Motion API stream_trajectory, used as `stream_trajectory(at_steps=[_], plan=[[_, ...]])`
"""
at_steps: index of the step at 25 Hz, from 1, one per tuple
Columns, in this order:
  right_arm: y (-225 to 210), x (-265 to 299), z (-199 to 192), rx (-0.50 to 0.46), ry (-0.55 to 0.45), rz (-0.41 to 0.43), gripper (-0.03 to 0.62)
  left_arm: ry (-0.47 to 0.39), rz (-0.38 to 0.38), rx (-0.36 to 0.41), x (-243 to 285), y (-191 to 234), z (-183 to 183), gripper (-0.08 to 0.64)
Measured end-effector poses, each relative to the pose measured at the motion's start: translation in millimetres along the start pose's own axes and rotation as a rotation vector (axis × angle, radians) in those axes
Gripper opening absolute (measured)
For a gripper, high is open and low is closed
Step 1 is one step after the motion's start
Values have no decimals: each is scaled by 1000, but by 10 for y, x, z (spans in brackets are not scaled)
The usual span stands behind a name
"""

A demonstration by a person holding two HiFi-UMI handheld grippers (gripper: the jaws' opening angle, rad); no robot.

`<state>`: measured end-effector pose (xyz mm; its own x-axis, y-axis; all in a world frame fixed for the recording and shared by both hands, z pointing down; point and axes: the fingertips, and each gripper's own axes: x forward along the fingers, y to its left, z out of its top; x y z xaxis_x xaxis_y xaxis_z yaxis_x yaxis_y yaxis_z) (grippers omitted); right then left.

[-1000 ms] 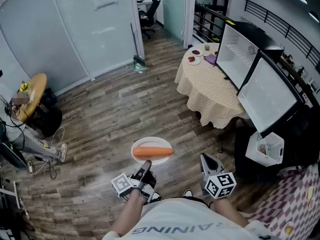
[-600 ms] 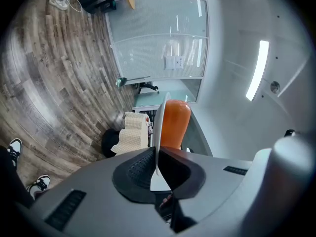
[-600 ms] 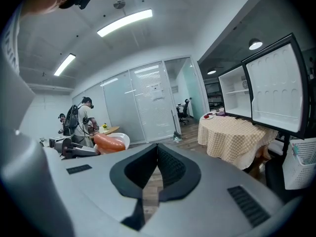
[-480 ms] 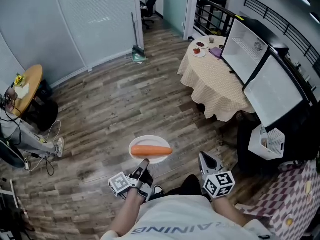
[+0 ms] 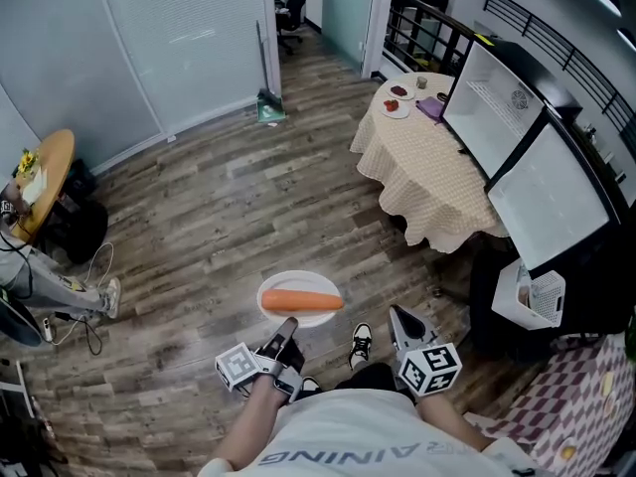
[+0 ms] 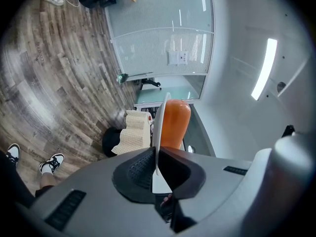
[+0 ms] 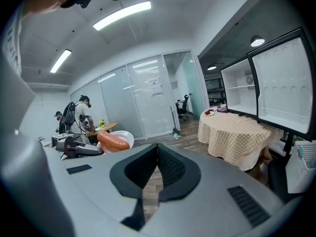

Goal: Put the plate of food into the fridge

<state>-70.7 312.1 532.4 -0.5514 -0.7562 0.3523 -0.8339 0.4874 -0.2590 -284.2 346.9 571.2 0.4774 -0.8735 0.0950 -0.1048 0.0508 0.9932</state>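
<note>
A white plate (image 5: 274, 288) carries a long orange piece of food (image 5: 303, 301), held level above the wood floor. My left gripper (image 5: 287, 327) is shut on the plate's near rim; in the left gripper view the plate (image 6: 160, 113) stands edge-on between the pads, with the food (image 6: 174, 125) beside it. My right gripper (image 5: 397, 317) hangs to the right of the plate, shut and empty (image 7: 157, 147). From it I see the plate (image 7: 125, 134) and food (image 7: 112, 141) at left. The fridge (image 5: 517, 137) stands at far right, doors open, white shelves showing (image 7: 239, 88).
A round table (image 5: 417, 162) with a checked cloth (image 7: 237, 132) stands in front of the fridge, with small dishes (image 5: 396, 107) on it. A white basket (image 5: 542, 294) sits below the fridge doors. Glass partitions (image 5: 149, 38) line the back. People (image 7: 81, 115) stand at left.
The view has shifted a little toward the fridge and table. A shoe has come into sight below the plate. Both grippers keep their hold and place.
</note>
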Motion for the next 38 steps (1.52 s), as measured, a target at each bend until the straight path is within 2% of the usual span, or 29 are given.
stream_trajectory(at_steps=[4,9,16,26,29,34,38], plan=[[-176,290,179,-6,-4,31,21,-6,11,5,398,-22,134,23],[-617,536,462,3,-15,32,21,-27,9,-12,963,-170,244,23],[-1280,703,685,29,-20,15,21,-11,2,9,1669,-311,191,23],[-2076,1009,893,39,-15,16,21,-7,-14,-17,2567,-413,126,23],[-2196,1155,946,50,-18,12,21,-2,8,2,2738,-403,208,23],[-2257,1427,1063,56,-8,7,21,13,17,-8,3031,-375,444,23],[-2399,1698,1122,64,-16,-43,21,46,12,-11,3324,-338,665,23]])
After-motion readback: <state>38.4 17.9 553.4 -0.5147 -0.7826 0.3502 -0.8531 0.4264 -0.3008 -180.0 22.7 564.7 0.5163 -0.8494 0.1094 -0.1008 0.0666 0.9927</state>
